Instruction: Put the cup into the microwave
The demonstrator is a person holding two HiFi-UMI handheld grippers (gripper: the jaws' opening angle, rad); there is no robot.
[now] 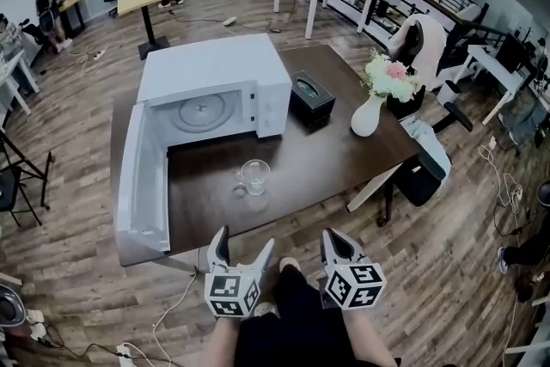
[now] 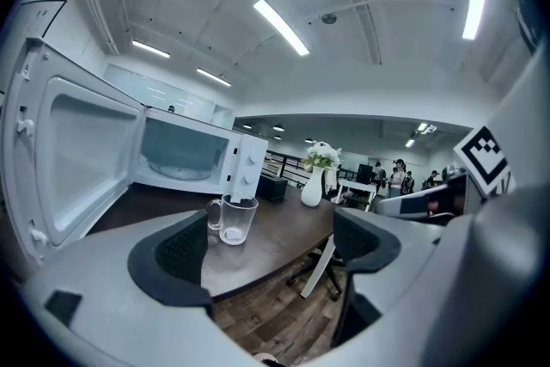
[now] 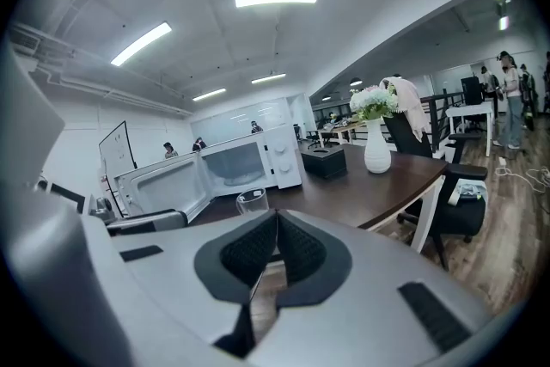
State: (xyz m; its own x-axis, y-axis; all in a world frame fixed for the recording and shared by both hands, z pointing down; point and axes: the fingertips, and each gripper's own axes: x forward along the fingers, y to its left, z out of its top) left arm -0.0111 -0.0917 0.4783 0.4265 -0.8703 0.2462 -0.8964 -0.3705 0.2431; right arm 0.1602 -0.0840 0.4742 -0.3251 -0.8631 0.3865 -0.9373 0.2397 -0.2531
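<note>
A clear glass cup (image 1: 253, 176) with a handle stands upright on the dark table (image 1: 326, 159), in front of the white microwave (image 1: 215, 86). The microwave's door (image 1: 142, 180) hangs wide open to the left, showing the glass turntable (image 1: 202, 110). My left gripper (image 1: 243, 251) is open, held below the table's near edge, short of the cup (image 2: 232, 219). My right gripper (image 1: 337, 247) is shut on nothing, beside the left one. The cup (image 3: 252, 201) and microwave (image 3: 249, 161) lie ahead in the right gripper view.
A black tissue box (image 1: 311, 96) sits right of the microwave, and a white vase of flowers (image 1: 371, 109) stands near the table's right edge. Office chairs (image 1: 425, 176) are at the right side. Cables (image 1: 172, 309) run over the wooden floor at the lower left.
</note>
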